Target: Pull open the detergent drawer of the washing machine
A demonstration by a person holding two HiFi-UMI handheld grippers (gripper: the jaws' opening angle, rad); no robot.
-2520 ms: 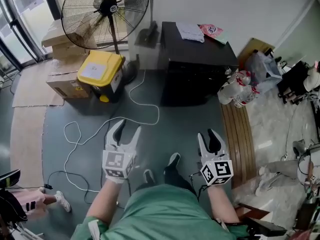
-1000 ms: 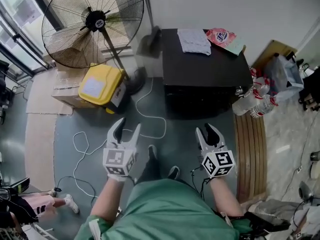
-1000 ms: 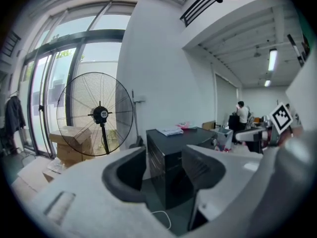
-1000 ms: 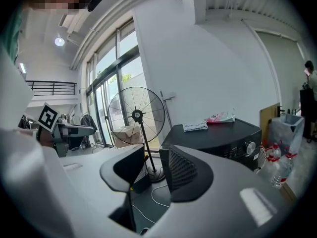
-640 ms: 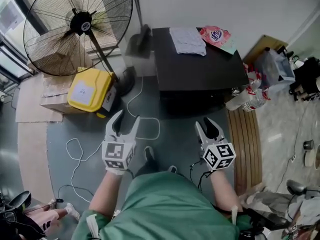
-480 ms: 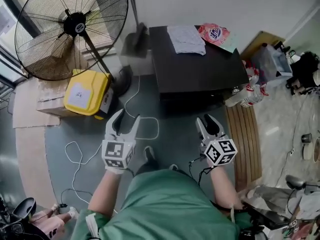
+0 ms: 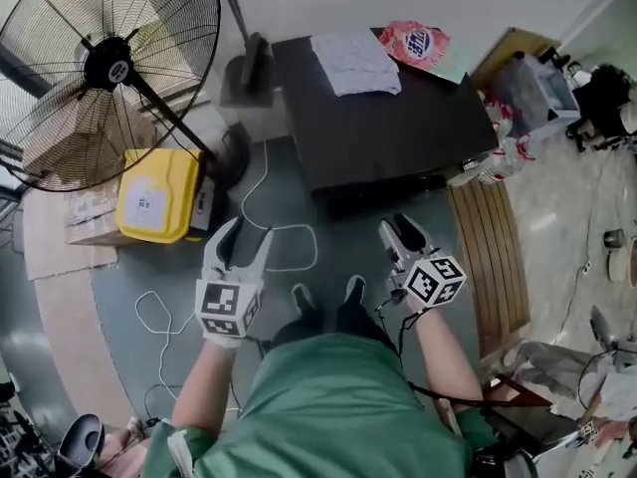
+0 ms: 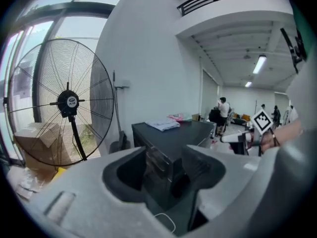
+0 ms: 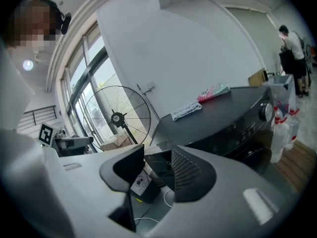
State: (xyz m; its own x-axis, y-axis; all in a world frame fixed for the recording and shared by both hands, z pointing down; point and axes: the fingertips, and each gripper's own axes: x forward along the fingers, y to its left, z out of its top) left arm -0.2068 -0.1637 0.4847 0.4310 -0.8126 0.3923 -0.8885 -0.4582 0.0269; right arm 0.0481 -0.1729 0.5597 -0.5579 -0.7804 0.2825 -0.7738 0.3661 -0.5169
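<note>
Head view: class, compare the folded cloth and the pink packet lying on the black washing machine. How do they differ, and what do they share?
The folded cloth is plain grey-white; the pink packet is bright pink with a blue mark. The cloth covers more of the top than the packet. The cloth sits mid-back, the packet nearer the back right corner. Both lie flat on the washing machine.

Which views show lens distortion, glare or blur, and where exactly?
Head view: wide-angle, evenly lit, the fan cut off at the left edge. Left gripper view: fisheye with black rim, window glare behind the fan. Right gripper view: fisheye, the washing machine edges curved, window overexposed.
</note>
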